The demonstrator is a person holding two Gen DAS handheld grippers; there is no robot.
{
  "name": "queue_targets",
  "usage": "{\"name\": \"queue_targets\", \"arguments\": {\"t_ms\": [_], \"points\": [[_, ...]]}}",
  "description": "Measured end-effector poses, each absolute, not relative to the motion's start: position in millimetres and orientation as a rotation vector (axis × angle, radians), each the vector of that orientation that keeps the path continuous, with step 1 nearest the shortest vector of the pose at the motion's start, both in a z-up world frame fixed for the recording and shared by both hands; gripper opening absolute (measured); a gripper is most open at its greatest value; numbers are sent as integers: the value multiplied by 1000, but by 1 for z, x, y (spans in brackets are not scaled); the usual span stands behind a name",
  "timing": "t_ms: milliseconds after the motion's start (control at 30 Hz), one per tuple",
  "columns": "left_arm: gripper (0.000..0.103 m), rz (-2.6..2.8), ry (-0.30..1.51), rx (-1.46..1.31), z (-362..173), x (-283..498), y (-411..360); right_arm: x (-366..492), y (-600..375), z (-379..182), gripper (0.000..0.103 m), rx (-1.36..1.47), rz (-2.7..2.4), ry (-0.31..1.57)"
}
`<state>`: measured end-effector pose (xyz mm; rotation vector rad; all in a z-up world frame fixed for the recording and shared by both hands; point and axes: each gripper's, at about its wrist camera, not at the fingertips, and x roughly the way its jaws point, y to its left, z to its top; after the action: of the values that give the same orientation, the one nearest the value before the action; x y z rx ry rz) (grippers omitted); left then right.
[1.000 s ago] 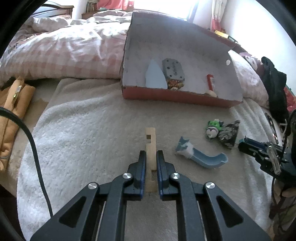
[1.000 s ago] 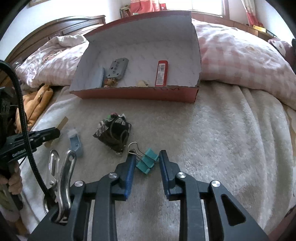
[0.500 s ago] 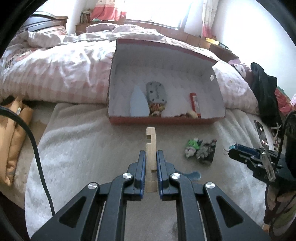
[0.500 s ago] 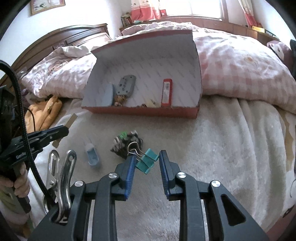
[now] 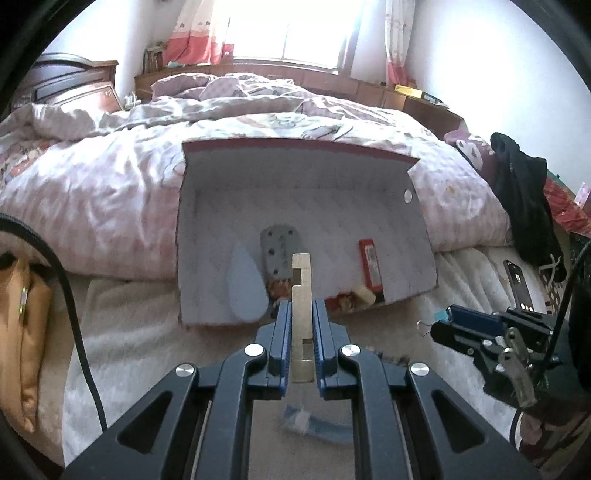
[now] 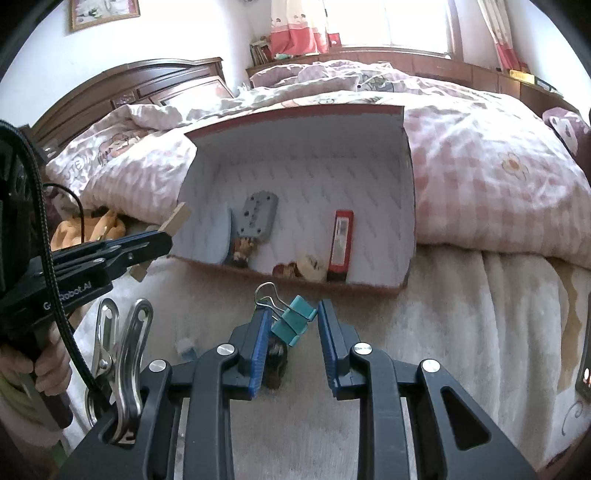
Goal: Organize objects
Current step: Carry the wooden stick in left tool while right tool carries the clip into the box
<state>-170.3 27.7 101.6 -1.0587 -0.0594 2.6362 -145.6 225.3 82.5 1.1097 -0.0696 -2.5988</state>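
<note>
Both tongs have lifted off the cream fleece blanket and swung toward the red cardboard box with a white lining, which now sits squarely ahead in each view where a second ago it lay further off. That open box rests on the bed against the pink checked quilt, its front wall low, which suits dropping items in from the near side. Inside it lie a pale blue teardrop piece, a grey plate with holes and a red flat packet, so the sorting looks partly done.

The left tongs are clamped tight on a notched pale wooden strip, held upright with its tip pointing at the box (a grip low down, probably to keep the long piece from twisting). The right tongs pinch a teal binder clip with wire handles and are only narrowly parted around it.

A blue scoop-shaped thing and a small dark toy wait on the blanket below. Behind are a wooden headboard and a bright curtained window.
</note>
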Motion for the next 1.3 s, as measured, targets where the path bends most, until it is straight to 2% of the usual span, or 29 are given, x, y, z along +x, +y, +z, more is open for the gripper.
{"name": "queue_targets", "arguments": {"t_ms": [400, 1300], "points": [[10, 2659, -56, -1045, 104, -216, 42, -188, 224, 88, 27, 1076, -2631, -93], [10, 2694, -20, -1117, 59, -301, 60, -240, 224, 43, 27, 1129, -2675, -84]]}}
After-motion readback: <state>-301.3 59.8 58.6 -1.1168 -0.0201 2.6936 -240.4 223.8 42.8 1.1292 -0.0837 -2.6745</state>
